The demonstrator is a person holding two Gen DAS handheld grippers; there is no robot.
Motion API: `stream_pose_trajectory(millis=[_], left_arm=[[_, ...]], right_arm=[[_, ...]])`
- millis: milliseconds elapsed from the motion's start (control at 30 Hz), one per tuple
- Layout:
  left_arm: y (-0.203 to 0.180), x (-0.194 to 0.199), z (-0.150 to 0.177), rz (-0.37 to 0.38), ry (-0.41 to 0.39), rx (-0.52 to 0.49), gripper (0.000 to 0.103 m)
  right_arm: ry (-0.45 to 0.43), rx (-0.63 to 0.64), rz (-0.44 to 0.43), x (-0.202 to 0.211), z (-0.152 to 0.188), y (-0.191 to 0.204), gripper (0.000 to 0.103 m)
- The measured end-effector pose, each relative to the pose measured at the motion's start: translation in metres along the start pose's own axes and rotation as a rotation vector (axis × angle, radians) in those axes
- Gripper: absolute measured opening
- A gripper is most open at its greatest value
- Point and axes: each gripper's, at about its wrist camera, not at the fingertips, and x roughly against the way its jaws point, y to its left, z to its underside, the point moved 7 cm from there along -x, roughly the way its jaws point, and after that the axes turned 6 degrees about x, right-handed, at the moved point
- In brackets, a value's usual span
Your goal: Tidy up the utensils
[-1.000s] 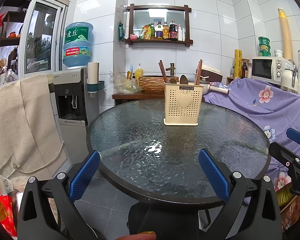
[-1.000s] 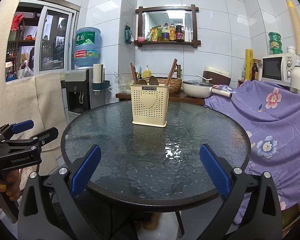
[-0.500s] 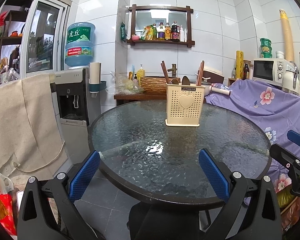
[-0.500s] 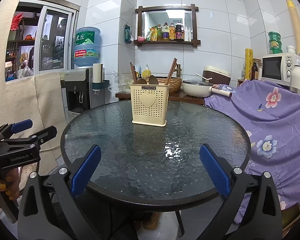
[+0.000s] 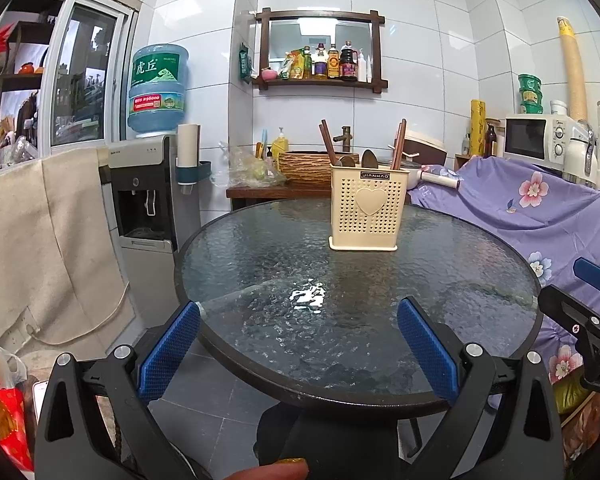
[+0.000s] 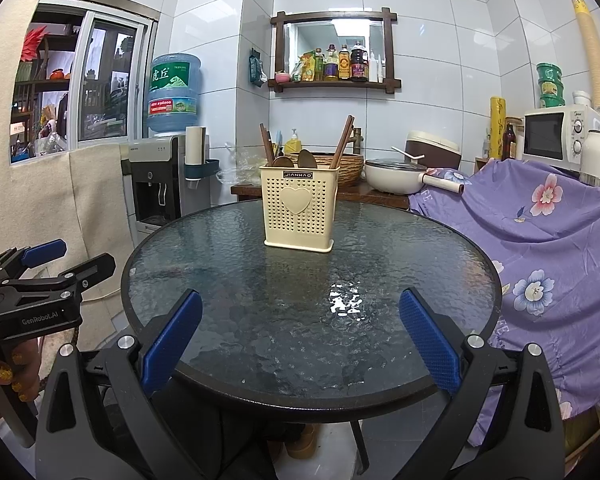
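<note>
A cream perforated utensil holder [image 5: 366, 208] [image 6: 298, 209] with a heart on its front stands upright on the far half of the round glass table [image 5: 260, 256] [image 6: 420, 248]. Brown chopsticks [image 5: 326, 142] [image 6: 342, 142] and wooden spoons [image 5: 369, 159] [image 6: 306, 159] stick out of its top. My left gripper [image 5: 298, 344] is open over the table's near edge, nothing between its blue pads. My right gripper [image 6: 300, 340] is also open and holds nothing, well short of the holder. Each gripper shows at the edge of the other's view.
A water dispenser [image 5: 148, 200] with a blue bottle stands left of the table. A purple flowered cloth [image 6: 540, 232] covers furniture on the right, under a microwave [image 6: 556, 136]. Behind the table a low wooden bench carries a woven basket [image 5: 304, 166] and a white pan [image 6: 396, 178].
Both views have shifted only slightly; the left gripper has drifted a little to the left. Both grippers stay open and the holder has not moved.
</note>
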Motion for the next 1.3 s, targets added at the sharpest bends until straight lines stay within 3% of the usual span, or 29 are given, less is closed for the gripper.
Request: stream_pose_trajectory(millis=[1300], left_arm=[[0.0023, -0.0004, 0.0013, 0.0, 0.003, 0.016, 0.097]], right_arm=[[0.006, -0.002, 0.003, -0.0004, 0.0027, 0.0016, 0.097]])
